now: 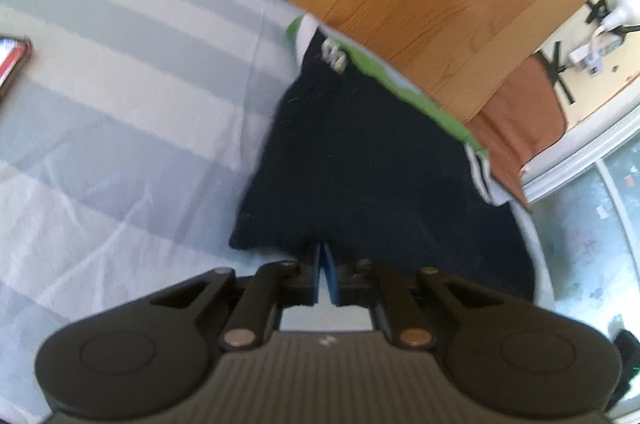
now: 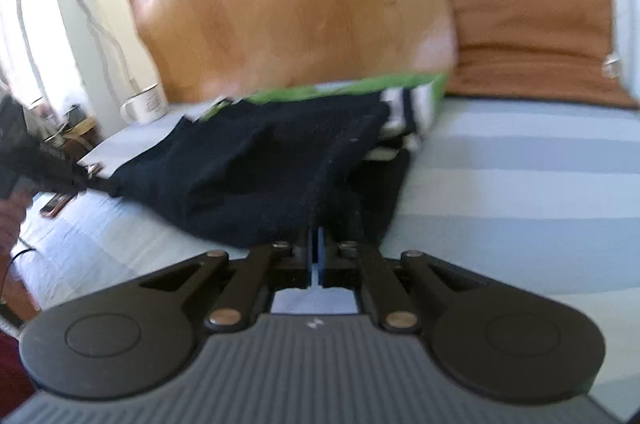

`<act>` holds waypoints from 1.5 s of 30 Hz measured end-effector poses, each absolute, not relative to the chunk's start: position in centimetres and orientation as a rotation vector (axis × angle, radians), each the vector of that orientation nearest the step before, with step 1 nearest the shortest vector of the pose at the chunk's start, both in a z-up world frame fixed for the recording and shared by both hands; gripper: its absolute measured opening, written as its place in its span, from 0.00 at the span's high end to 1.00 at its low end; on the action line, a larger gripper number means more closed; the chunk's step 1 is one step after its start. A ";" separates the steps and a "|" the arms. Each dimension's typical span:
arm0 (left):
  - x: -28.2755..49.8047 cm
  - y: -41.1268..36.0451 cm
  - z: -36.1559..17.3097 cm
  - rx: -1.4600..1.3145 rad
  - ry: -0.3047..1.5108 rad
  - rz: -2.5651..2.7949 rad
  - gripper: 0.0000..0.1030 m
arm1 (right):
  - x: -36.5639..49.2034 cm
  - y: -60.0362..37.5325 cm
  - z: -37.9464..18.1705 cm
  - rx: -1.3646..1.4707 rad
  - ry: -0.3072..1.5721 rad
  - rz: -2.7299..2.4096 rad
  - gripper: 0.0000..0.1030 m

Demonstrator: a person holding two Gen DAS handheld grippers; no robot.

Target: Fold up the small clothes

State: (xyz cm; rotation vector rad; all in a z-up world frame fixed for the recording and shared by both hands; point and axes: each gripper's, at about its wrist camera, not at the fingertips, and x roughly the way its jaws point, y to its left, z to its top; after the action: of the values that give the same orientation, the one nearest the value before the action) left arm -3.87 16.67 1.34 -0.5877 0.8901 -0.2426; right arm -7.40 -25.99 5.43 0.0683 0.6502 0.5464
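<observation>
— Black linkage arms are filling the foreground; the left gripper (image 1: 323,250) is clenching the near hem of the navy shorts (image 1: 360,159).
— Right gripper (image 2: 319,234)?
— Also pinching that knit hem.
— Room?
— Striped bedsheet (image 1: 120,103) is lying open leftward; the green waistband (image 1: 400,79) is reaching the bed's far edge.

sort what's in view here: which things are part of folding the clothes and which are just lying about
Part of the job:
- dark garment with green trim
- left hand-held gripper, shut on the garment's edge
- right hand-held gripper, shut on the garment's edge
- striped sheet it lies on

Just lying about:
- white mug
- phone
- brown cushion
</observation>
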 end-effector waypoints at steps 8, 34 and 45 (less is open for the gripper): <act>-4.8 17.3 1.5 -0.544 0.868 -0.213 0.81 | -7.8 -28.0 4.7 0.082 0.736 0.553 0.90; -6.8 16.3 4.9 -0.273 0.731 -0.117 0.53 | -3.7 -27.4 7.4 0.132 0.589 0.484 0.52; 1.4 13.2 2.4 -0.177 0.750 -0.144 0.91 | 2.2 -13.8 4.6 -0.023 0.779 0.729 0.93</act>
State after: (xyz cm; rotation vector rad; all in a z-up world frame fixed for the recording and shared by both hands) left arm 1.41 13.22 2.40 -0.1770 0.7504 -0.1443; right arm 2.22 -13.81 4.56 -0.0233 0.7788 0.7289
